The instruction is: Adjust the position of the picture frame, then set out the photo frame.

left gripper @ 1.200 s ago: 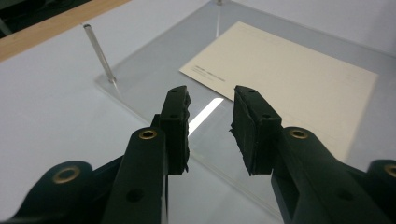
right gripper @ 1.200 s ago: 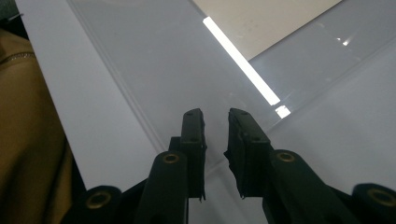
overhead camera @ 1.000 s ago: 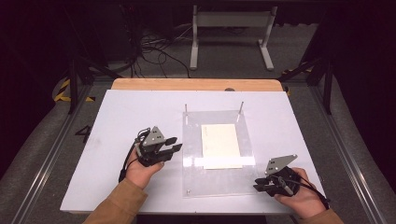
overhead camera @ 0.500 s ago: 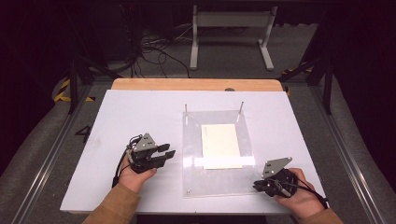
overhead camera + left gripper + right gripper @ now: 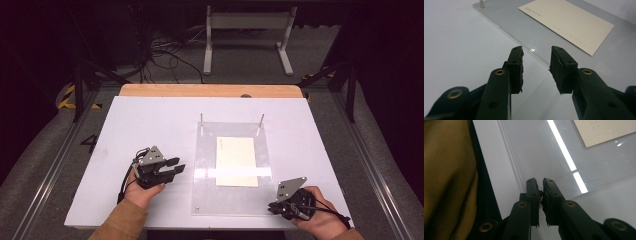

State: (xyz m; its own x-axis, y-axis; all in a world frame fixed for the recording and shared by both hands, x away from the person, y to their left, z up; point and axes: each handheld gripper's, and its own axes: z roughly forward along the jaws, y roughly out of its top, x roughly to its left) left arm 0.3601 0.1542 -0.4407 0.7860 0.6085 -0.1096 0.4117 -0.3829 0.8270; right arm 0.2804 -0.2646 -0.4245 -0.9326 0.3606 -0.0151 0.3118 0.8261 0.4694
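On the white rectangular surface (image 5: 150, 120) lay a clear acrylic plate (image 5: 232, 200), flat, with two thin metal pins (image 5: 201, 118) standing at its far edge. A cream-coloured rectangular paper card (image 5: 236, 161) rested in the upper middle of the plate, under or on the clear sheet; which of the two I cannot tell.

The left tool (image 5: 175, 167) was held in the person's left hand (image 5: 142, 189), just beside the left edge of the plate and pointing toward it. In the left gripper view the left tool (image 5: 536, 70) had its two black jaws spread apart with nothing between them, and its rubber pads (image 5: 560, 72) looked worn and ragged at the edges. The plate edge (image 5: 524, 43) ran just ahead of the tips, and the card (image 5: 569, 23) lay farther on.

The right tool (image 5: 274, 206) was in the right hand (image 5: 320, 220) at the near right corner of the plate. In the right gripper view the right tool (image 5: 541, 185) had just been closing its jaws, and they stood almost pressed together, on a small metal stud at the corner of the plate (image 5: 531, 150). A brown sleeve (image 5: 446, 182) was at the left of this view.
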